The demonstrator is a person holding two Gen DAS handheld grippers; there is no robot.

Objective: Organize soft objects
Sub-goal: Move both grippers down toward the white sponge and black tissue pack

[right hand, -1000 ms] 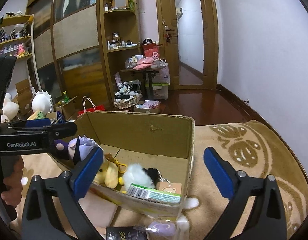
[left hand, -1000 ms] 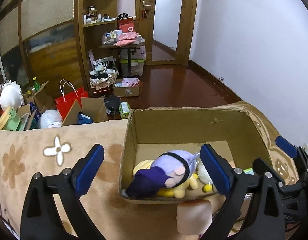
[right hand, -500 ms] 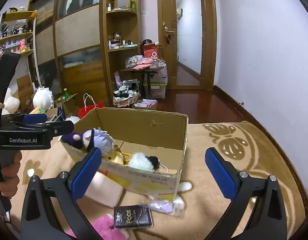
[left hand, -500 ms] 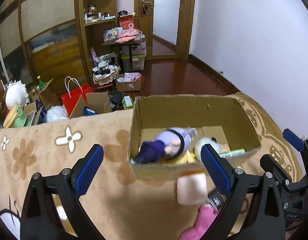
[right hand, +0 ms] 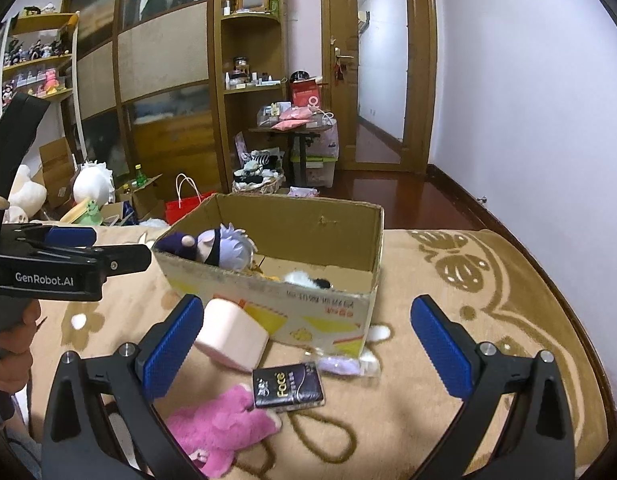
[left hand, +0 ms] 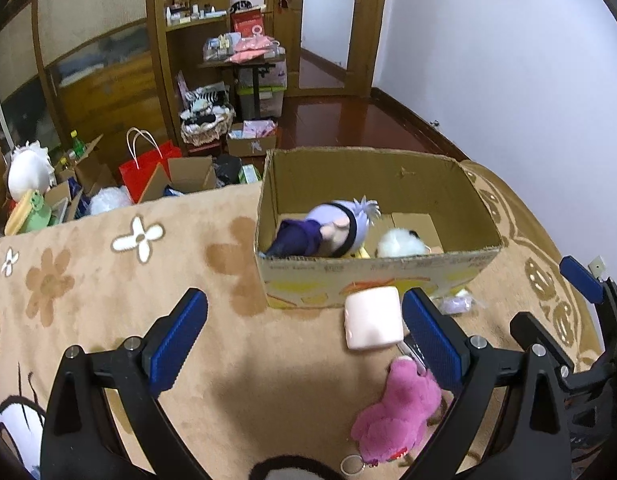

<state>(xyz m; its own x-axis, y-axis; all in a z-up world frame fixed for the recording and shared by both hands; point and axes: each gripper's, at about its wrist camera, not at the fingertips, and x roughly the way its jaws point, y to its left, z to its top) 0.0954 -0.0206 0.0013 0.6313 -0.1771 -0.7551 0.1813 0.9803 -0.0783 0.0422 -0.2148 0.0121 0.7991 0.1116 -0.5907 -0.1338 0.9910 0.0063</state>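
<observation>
While both grippers hover above a tan flowered blanket (left hand: 108, 320), a cardboard box (left hand: 372, 276) is seen ahead, already holding a purple-haired doll (left hand: 328, 228) and a white fluffy toy (left hand: 400, 242). The left gripper (left hand: 304, 330) is held with its blue-padded jaws spread wide and nothing between them; the right gripper (right hand: 308, 348) is spread equally wide and empty.

Outside the box, touching its front wall, a pale pink cushion block (right hand: 230, 336) is lying. Nearer the camera a pink plush toy (right hand: 216, 424) is sprawled on the blanket, just beside a dark packet (right hand: 288, 386) and a small lilac item in clear wrap (right hand: 340, 366).

The pink plush is judged light, limp and compressible — it would likely sag if taken by a limb, so a pinch across the thick middle of its body seems safest. The cushion block looks spongy and springy; a grip across its flat sides, squeezed well in, would probably hold — a shallow pinch at a corner might slip off.
</observation>
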